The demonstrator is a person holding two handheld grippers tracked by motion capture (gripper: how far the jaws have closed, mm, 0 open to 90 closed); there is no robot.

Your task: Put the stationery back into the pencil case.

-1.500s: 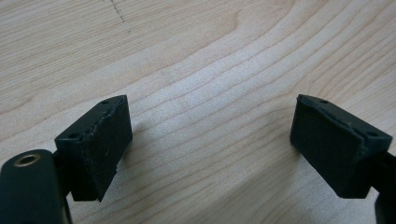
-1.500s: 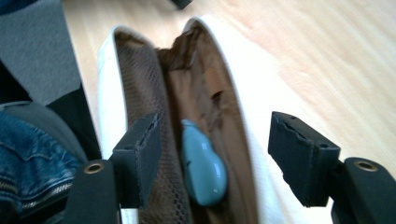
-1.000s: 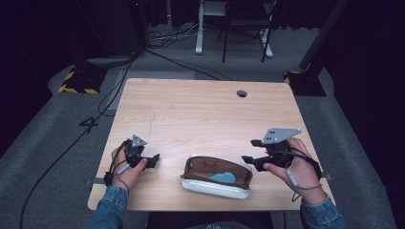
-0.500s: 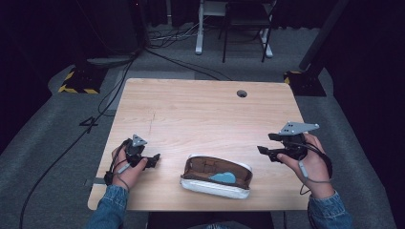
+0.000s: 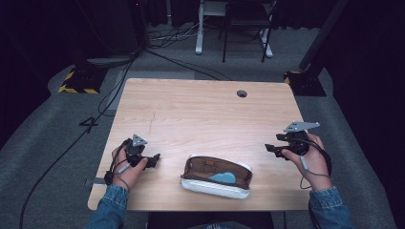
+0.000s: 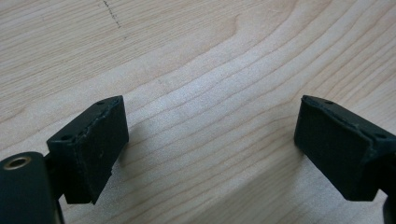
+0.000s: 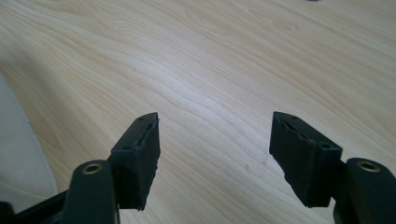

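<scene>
Step in hand: both tools stand off from the pouch (image 5: 216, 176) – as I judge it, a pause between grasps, nothing being worked at this instant.
Left tool (image 5: 152, 160): resting low on the tabletop (image 5: 200, 114), jaws spread wide, nothing between them but bare wood.
Right tool (image 5: 271, 149): held near the tabletop's right edge, jaws likewise wide apart and empty, pointing inward toward the pouch.
Pouch, place: near the front edge of the tabletop, between the two tools, apart from both.
Pouch, look: a long soft case, pale outside with a brown lining; it lies unzipped and gaping upward, a light-blue item (image 5: 223, 178) inside.
Next move: probably one tool pins the rim while the other reaches in or draws the zip – the soft wall will likely sag, so a grip near the edge seems wise.
</scene>
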